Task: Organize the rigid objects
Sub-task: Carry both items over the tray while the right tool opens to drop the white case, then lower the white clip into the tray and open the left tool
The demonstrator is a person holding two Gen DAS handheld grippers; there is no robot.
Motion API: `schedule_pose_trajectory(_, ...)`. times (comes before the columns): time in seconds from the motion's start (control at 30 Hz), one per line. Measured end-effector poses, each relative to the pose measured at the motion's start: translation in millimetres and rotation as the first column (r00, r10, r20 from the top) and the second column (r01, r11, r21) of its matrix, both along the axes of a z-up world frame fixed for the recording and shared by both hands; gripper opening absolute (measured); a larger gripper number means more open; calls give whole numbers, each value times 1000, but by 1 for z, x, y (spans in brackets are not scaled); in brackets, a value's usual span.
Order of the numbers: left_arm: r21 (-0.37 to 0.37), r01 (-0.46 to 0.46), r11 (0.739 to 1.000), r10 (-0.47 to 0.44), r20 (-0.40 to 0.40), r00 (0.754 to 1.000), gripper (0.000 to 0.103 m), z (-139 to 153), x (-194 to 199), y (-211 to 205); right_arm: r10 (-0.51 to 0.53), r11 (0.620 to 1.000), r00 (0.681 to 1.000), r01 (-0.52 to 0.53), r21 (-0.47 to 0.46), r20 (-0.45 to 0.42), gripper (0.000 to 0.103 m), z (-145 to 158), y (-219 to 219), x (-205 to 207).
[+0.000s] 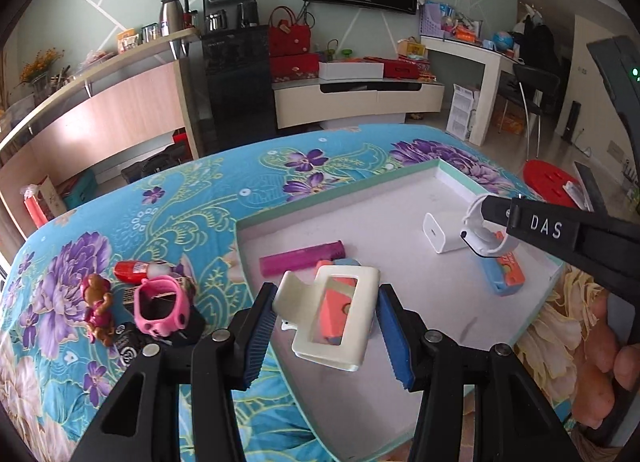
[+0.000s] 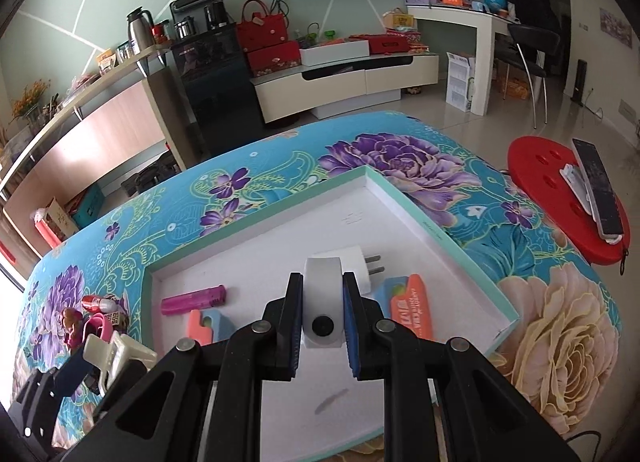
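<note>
My left gripper (image 1: 326, 320) is shut on a cream hair claw clip (image 1: 334, 312) and holds it over the near left part of the white tray (image 1: 400, 190). My right gripper (image 2: 322, 320) is shut on a white roll-shaped object (image 2: 323, 312) above the tray's middle; it also shows in the left wrist view (image 1: 486, 236). In the tray lie a magenta lighter (image 2: 194, 299), a white plug charger (image 2: 356, 268), an orange and blue box (image 2: 412, 312) and a small orange and blue piece (image 2: 210, 325).
The tray sits on a floral blue tablecloth (image 1: 180, 198). Left of it lie a pink ring toy (image 1: 160, 308), a monkey figure (image 1: 96, 304), a red and white tube (image 1: 132, 271) and a black item (image 1: 128, 344). A red stool (image 2: 560, 198) with a phone stands to the right.
</note>
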State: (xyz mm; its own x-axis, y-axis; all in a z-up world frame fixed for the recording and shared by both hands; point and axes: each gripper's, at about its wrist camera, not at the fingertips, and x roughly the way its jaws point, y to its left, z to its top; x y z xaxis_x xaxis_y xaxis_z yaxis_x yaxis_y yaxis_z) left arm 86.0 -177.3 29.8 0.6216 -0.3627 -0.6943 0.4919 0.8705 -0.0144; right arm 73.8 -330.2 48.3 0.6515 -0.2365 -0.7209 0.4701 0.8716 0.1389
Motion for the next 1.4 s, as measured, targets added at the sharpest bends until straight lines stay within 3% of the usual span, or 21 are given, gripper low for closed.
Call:
schedule_pose_trajectory(0.37,24,18,1000,-16,-77,997,54,-26,4,-6,48,999,993,-45,29,-108,19,-24,5,13)
schedule_pose_trajectory(0.7,39,41,998,-38,-83,996,55,-30,-2,-12,48,998,988,-42,44,-147,19,-32,4,16)
schedule_pose_trajectory(0.77,37,34,999,-31,-83,996,59,-29,-2,-10,50,998,988,-44,47,-146,20,-31,4,15)
schedule_pose_trajectory(0.8,38,31,999,-28,-83,996,66,-29,-1,-10,53,998,988,-46,48,-144,21,-31,5,15)
schedule_pose_trajectory(0.83,38,28,999,-25,-84,996,71,-29,0,-9,52,998,988,-46,48,-142,24,-31,5,15)
schedule_pose_trajectory(0.93,35,22,999,-19,-73,997,71,-27,0,-7,46,998,990,-41,40,-135,41,-28,6,15)
schedule_pose_trajectory(1.17,4,-21,1000,21,-39,999,85,-13,3,8,29,999,995,-26,35,-95,43,-18,3,10)
schedule_pose_trajectory(1.27,-3,-72,997,72,-18,997,94,-8,8,20,17,999,997,-14,39,-81,58,-15,1,8)
schedule_pose_trajectory(1.4,-30,-158,987,158,-8,987,102,-2,17,44,19,999,996,-15,38,-88,59,-17,2,9)
